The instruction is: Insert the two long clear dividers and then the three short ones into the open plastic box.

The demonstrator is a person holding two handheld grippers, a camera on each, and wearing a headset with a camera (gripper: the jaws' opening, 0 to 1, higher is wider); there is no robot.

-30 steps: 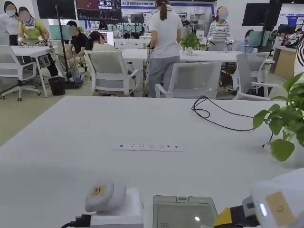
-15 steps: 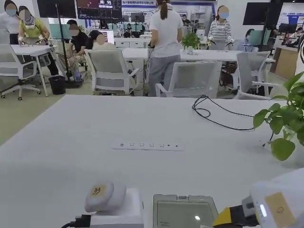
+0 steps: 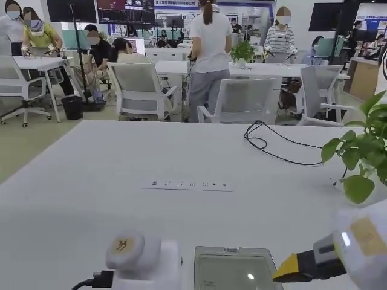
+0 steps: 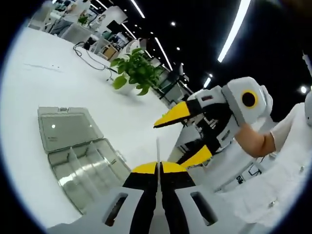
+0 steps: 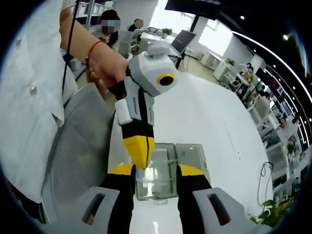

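The clear plastic box [image 4: 78, 151] lies open on the white table, lid [image 4: 66, 129] flat beside its base [image 4: 92, 170], where clear dividers stand. My left gripper [image 4: 159, 168] is shut on a thin clear divider [image 4: 158, 148] that sticks up edge-on between its yellow tips. My right gripper [image 4: 168, 145] comes in from the right, open, its jaws either side of that divider. In the right gripper view my right gripper [image 5: 156, 169] stands open around the left gripper [image 5: 140, 161] and the box [image 5: 190, 156] below. The head view catches the lid [image 3: 233, 269] between the left gripper [image 3: 136, 263] and the right gripper [image 3: 294, 270].
A potted green plant [image 3: 360, 157] stands at the table's right edge, with a black cable [image 3: 272, 145] looping beside it. A flush power strip [image 3: 187, 185] sits mid-table. White chairs [image 3: 242, 99] and several people fill the room beyond. A grey mesh chair [image 5: 78, 146] is close by me.
In the head view the right gripper has tilted and shifted a little right and up. The left gripper has sunk slightly. The box has stayed put.
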